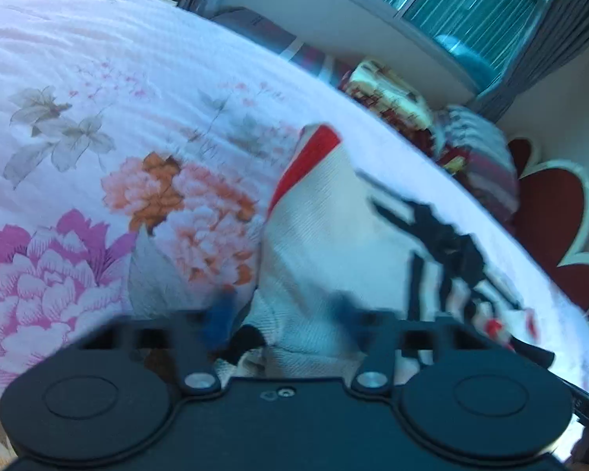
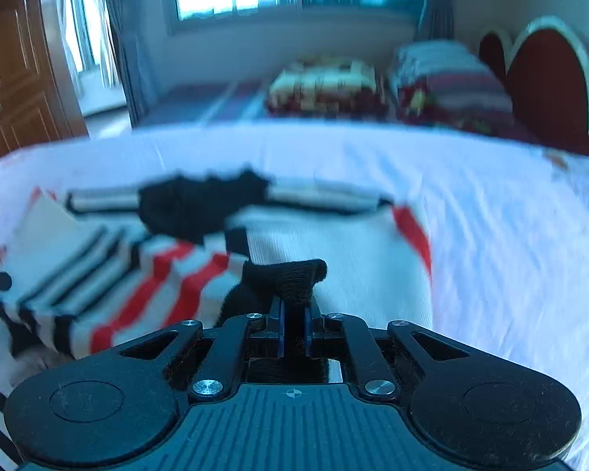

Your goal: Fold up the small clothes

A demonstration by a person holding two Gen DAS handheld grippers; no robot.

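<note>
A small white knit garment (image 1: 333,235) with red trim and black stripes lies on the floral bedspread (image 1: 98,137). My left gripper (image 1: 282,314) is open, its blurred blue fingertips (image 1: 220,314) straddling the garment's near edge. In the right wrist view the same garment (image 2: 333,259) shows red and black stripes at the left. My right gripper (image 2: 294,325) is shut on the garment's black edge (image 2: 286,274) and holds it up a little above the bed.
Folded patterned blankets (image 2: 326,86) and a striped pile (image 2: 451,82) sit at the bed's far side by the red headboard (image 2: 549,78). A window and curtains stand behind, and a wooden door (image 2: 15,70) is at the left. White bedspread (image 2: 491,204) spreads to the right.
</note>
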